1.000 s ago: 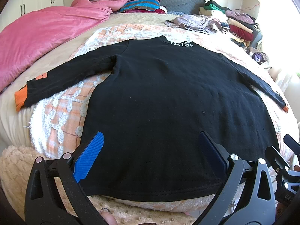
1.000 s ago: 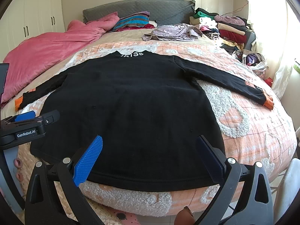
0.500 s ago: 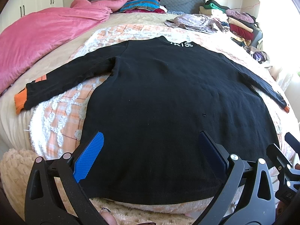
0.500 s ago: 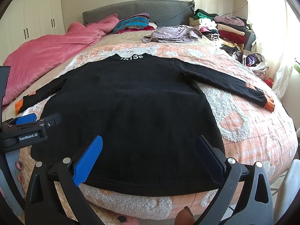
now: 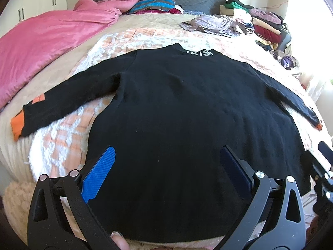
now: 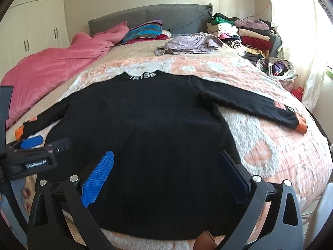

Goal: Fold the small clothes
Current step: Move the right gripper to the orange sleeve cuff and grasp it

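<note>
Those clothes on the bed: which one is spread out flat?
The black sweater, lying open with both sleeves outstretched. The lilac garment behind it is crumpled, and the clothes stack is piled.

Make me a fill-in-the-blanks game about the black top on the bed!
1. The black top lies flat with both sleeves spread ____.
2. Its sleeve cuffs are colored ____.
3. The blanket beside it is ____.
4. Both the left gripper and right gripper have their fingers ____.

Missing words: out; orange; pink; open
</note>
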`<state>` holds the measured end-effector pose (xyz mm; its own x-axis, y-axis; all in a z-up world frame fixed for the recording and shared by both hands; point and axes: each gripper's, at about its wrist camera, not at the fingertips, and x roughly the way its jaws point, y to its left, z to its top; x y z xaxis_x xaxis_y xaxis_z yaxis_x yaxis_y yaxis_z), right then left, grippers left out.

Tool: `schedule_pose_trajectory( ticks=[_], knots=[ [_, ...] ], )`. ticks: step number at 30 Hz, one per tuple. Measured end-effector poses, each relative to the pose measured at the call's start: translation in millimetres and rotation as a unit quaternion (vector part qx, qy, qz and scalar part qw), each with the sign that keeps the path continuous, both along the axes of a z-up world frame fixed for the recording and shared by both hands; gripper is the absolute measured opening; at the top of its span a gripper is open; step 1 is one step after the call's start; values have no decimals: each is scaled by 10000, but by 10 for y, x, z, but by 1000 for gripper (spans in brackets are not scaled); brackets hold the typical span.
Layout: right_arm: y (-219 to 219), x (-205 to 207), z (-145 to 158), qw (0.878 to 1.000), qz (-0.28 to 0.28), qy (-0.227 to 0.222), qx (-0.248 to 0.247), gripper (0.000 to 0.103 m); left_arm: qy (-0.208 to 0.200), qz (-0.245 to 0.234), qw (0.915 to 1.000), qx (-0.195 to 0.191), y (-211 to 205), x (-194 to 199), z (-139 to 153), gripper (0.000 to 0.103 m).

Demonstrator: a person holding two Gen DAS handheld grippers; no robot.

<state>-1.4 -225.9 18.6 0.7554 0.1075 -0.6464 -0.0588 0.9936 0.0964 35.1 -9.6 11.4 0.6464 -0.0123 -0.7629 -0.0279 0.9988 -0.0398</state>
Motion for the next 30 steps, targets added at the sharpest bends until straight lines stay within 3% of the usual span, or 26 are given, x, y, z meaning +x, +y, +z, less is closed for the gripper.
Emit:
schedule_pose_trajectory(
  ticks=[17, 30],
  knots=[
    [-448, 554, 235, 9972, -634, -180, 343, 99, 130, -115, 9997, -190, -109, 687, 162, 95],
    [-1266, 972, 45, 9814, -1784, 24, 702, 99, 337, -421, 9983, -237, -398, 1282, 103, 95]
  ],
)
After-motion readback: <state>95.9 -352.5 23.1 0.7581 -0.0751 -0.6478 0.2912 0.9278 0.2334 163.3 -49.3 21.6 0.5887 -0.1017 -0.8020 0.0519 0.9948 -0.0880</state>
